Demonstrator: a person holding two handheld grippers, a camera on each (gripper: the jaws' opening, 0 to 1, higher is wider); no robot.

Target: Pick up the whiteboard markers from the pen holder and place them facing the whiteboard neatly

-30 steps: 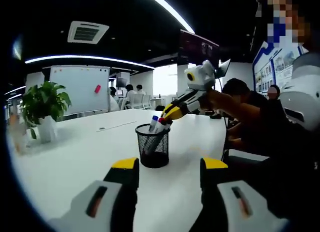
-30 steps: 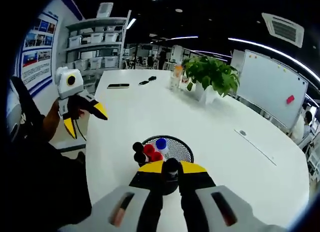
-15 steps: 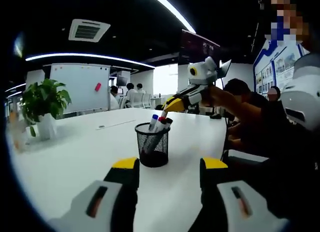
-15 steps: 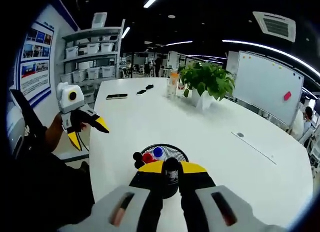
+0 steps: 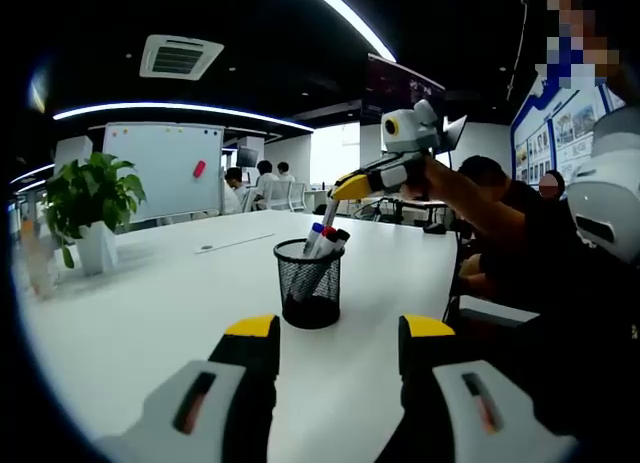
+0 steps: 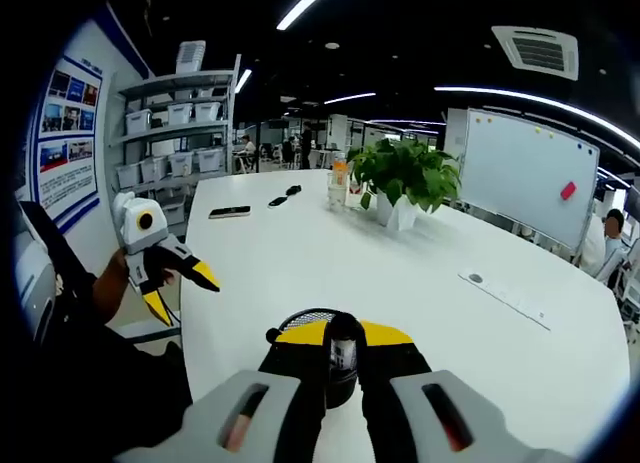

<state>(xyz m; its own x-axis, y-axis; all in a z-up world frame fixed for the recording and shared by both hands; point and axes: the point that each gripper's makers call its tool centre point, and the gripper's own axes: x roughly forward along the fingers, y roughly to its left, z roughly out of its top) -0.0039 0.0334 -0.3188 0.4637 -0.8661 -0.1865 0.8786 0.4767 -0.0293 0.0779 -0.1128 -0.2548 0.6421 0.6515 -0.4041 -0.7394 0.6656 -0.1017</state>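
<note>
1. The step in hand looks like drawing one marker (image 6: 341, 345) up out of the pen holder (image 5: 309, 284). The right gripper (image 6: 340, 335) is clenched on that marker near its dark cap; in the left gripper view it sits at about one o'clock above the holder, with the marker's slim pale barrel running down to the holder's rim.
2. To do it well, I would lift straight along the marker's axis until the tip is free of the rim. A sideways pull could tip the light holder or drag the neighbouring markers.
3. The left gripper (image 5: 334, 333) hangs released at six o'clock in its own view, jaws well apart, near the holder but not touching it. It could steady the holder if it rocks.
4. The holder is a black wire-mesh cylinder, see-through and probably light, standing upright on the table (image 5: 150, 303).
5. The remaining markers (image 5: 324, 235) lean against the rim, with blue, red and dark caps.
6. The table is smooth, white and glossy, so round markers may roll.
7. The whiteboard (image 5: 165, 173) stands at ten o'clock in the left gripper view, well beyond the table.
</note>
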